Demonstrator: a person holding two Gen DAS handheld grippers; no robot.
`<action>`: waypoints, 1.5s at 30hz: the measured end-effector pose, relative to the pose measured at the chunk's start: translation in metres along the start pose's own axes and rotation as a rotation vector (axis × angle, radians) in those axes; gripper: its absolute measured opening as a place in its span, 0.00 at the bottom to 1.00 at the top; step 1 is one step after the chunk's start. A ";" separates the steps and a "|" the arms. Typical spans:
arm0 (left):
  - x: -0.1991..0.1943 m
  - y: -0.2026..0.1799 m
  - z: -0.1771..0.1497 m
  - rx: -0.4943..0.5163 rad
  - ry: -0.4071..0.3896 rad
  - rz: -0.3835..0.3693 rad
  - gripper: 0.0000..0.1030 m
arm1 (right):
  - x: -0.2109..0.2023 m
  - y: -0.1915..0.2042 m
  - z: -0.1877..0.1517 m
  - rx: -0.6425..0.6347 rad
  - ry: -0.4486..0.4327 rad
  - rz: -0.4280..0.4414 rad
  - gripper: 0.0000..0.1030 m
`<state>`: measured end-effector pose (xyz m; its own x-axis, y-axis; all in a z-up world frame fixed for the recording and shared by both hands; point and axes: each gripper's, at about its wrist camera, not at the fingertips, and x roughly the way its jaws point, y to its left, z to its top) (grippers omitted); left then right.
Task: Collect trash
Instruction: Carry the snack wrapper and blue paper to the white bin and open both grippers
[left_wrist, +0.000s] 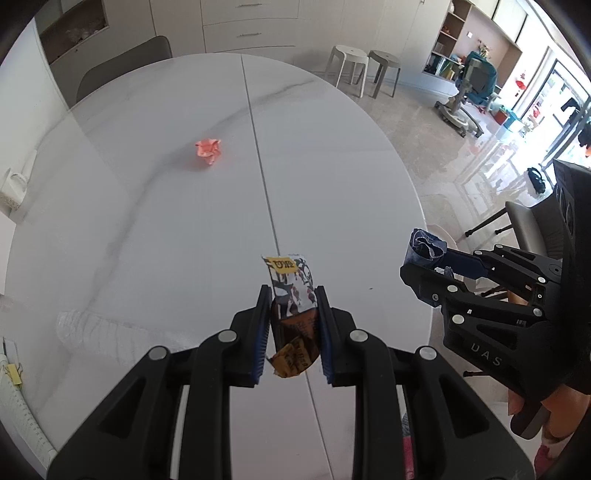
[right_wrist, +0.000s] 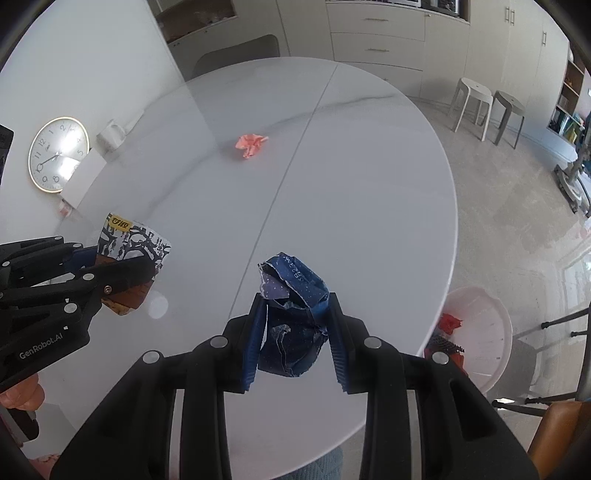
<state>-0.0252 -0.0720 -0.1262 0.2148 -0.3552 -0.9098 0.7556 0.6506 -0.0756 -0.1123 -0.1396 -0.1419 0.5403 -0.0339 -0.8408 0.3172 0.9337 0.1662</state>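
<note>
A white oval desk (right_wrist: 369, 184) with a seam down its middle is seen beneath both tools. Beside its edge, on the floor, a white bin (right_wrist: 487, 332) holds scraps. The left tongs (left_wrist: 293, 295) are clamped on a black-and-yellow wrapper (left_wrist: 291, 288); the right tongs (right_wrist: 295, 314) are clamped on a crumpled blue wrapper (right_wrist: 291, 332). A pink paper wad (right_wrist: 251, 144) is left lying on the desk.

We look steeply down from both wrists, close above the table's (left_wrist: 147, 221) near edge, sharing its far half.
</note>
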 end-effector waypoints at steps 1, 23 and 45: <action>0.000 -0.008 0.000 0.008 0.002 -0.006 0.22 | -0.001 -0.004 -0.001 0.006 -0.003 -0.006 0.32; 0.104 -0.237 0.073 0.135 0.082 -0.124 0.22 | 0.002 -0.231 -0.027 0.104 0.085 -0.097 0.32; 0.184 -0.323 0.090 0.250 0.191 -0.181 0.57 | 0.009 -0.337 -0.047 0.252 0.107 -0.119 0.33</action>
<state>-0.1738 -0.4076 -0.2323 -0.0375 -0.3025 -0.9524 0.9038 0.3962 -0.1614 -0.2509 -0.4376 -0.2303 0.4065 -0.0877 -0.9094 0.5642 0.8070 0.1744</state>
